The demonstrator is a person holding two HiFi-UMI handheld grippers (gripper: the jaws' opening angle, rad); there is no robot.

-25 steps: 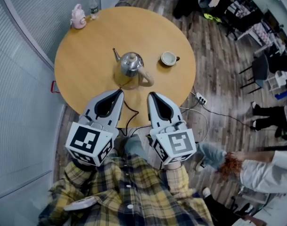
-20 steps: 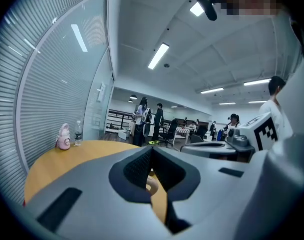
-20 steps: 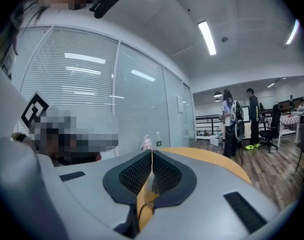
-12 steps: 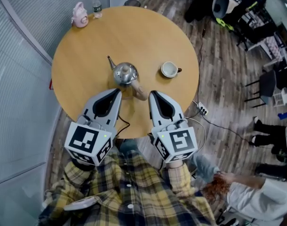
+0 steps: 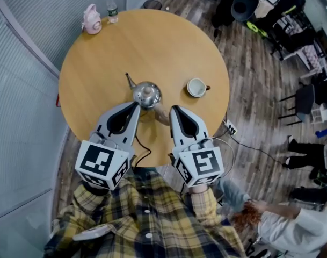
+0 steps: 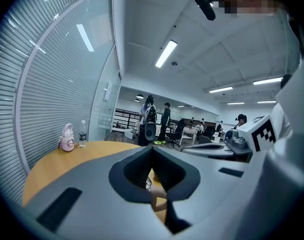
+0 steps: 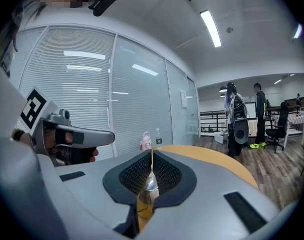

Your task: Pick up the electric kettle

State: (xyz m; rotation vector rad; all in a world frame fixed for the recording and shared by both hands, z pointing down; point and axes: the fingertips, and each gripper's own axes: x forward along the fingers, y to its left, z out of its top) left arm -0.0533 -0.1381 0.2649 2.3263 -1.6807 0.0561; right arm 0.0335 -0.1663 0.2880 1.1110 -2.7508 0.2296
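Head view: the electric kettle stands on the desk, not yet lifted. It sits just ahead of the left tongs and the right tongs, with its handle turned back toward the gap between them. Neither touches it, so the reach, the grasp and the lift all appear left to do.

Left gripper view: the left tongs are closed tip to tip and empty. A sliver of the electric kettle shows beyond them.

Right gripper view: the right tongs are likewise pressed together on nothing, with the electric kettle shining just past the pads.
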